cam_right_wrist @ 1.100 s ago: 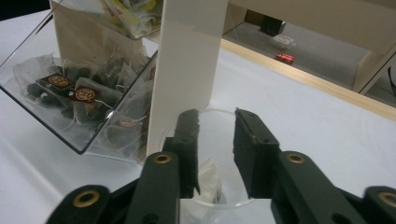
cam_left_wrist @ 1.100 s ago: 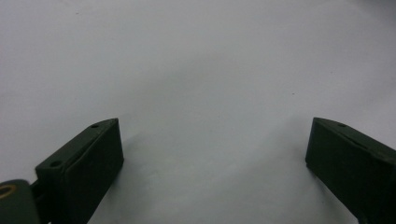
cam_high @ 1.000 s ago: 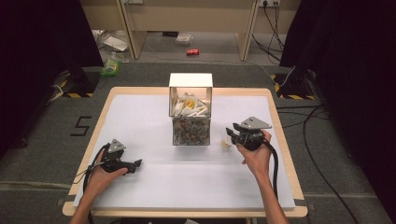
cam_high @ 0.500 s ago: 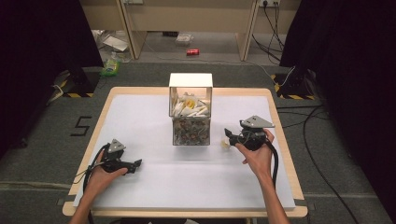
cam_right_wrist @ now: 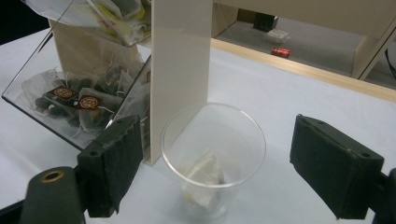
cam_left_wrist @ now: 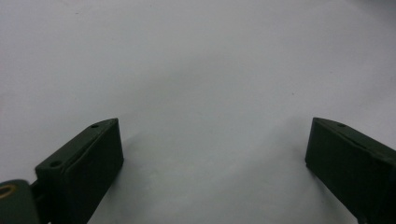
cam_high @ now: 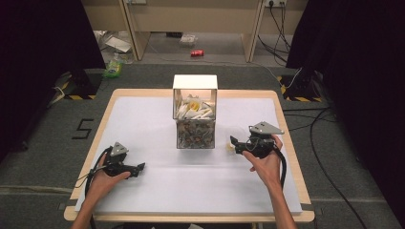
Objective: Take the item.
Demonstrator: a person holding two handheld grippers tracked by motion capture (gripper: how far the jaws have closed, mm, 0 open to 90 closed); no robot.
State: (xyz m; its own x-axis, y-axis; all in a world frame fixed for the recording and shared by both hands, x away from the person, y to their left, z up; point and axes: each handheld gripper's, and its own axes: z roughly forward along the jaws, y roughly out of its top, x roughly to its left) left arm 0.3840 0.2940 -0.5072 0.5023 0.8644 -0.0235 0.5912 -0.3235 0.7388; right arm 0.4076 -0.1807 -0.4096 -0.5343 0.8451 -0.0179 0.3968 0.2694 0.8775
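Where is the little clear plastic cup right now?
The clear cup stands on the white table, right of the tea bag dispenser in the high view, between the right gripper's open jaws.

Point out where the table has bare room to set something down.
Bare white table lies left of the tea bag dispenser, and along the near edge between the left gripper and right gripper. It is crowded by the plastic cup, beside the dispenser.

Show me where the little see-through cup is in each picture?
High view: the clear cup stands on the table, right of the tea-bag box, by the right gripper's tips.
Right gripper view: low centre, between the open jaws.
Left gripper view: bare table.
Shared landmark: the box.
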